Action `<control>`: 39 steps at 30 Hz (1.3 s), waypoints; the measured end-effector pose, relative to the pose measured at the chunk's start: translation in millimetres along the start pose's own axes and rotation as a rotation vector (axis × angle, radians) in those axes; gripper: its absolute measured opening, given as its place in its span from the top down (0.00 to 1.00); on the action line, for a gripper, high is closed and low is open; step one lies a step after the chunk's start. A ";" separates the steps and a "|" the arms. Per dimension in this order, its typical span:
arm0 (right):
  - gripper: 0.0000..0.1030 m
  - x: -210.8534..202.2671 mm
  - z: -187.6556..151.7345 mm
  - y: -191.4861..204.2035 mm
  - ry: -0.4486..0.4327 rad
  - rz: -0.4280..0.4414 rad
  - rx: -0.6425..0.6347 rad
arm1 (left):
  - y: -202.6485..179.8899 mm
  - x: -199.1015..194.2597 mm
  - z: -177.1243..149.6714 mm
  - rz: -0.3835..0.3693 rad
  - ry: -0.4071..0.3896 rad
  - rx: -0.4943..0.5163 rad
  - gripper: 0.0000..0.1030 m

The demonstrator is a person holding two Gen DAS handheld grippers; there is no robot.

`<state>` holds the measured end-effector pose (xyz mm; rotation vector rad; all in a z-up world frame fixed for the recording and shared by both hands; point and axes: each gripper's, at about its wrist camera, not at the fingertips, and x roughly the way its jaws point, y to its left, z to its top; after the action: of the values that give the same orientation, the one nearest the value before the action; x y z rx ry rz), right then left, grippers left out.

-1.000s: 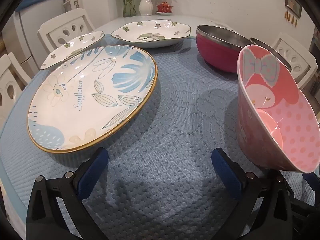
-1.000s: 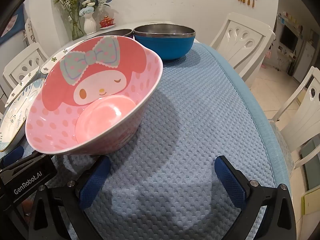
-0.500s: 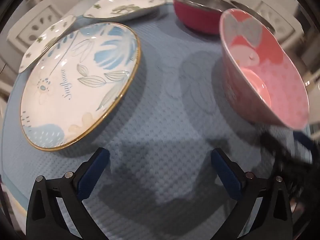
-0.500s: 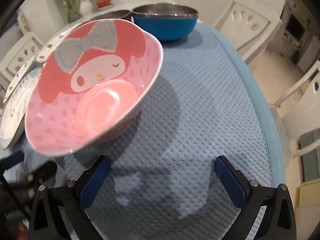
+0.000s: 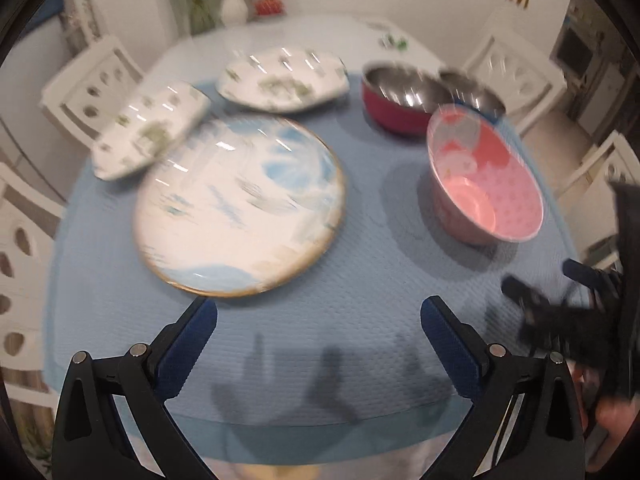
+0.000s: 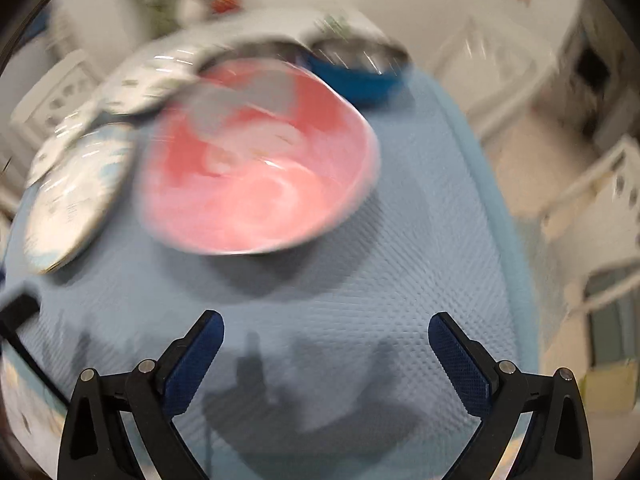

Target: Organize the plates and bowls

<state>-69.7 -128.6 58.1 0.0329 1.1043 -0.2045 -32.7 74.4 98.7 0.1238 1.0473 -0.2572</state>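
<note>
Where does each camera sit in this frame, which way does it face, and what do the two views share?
Left wrist: on the left gripper, above the near table edge, looking across at the round blue-leaf plate; its own open blue-padded fingers show, and the right gripper at right.
Right wrist: on the right gripper, facing the pink bowl from nearer; its own open fingers show.
Shared: pink bowl, blue-leaf plate, blue tablecloth. Both views are motion-blurred.
</note>
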 end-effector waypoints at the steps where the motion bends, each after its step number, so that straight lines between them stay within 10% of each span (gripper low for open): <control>1: 0.01 -14.1 0.2 13.7 -0.034 -0.008 -0.029 | 11.5 -11.1 2.6 0.013 -0.028 -0.006 0.02; 10: 0.01 -122.3 43.2 122.5 -0.307 -0.081 -0.135 | 90.4 -67.4 28.8 0.035 -0.191 -0.039 0.01; 21: 0.01 -101.3 22.1 176.6 -0.095 -0.047 -0.024 | 148.2 -82.3 17.4 0.049 -0.235 -0.060 0.01; 39: 0.01 -114.2 22.8 195.8 -0.168 -0.079 -0.016 | 169.5 -58.3 13.5 0.012 -0.202 -0.015 0.01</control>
<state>-63.7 77.4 155.2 -0.0419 0.9399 -0.2640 -3.5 243.5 152.4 0.0883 0.8477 -0.2459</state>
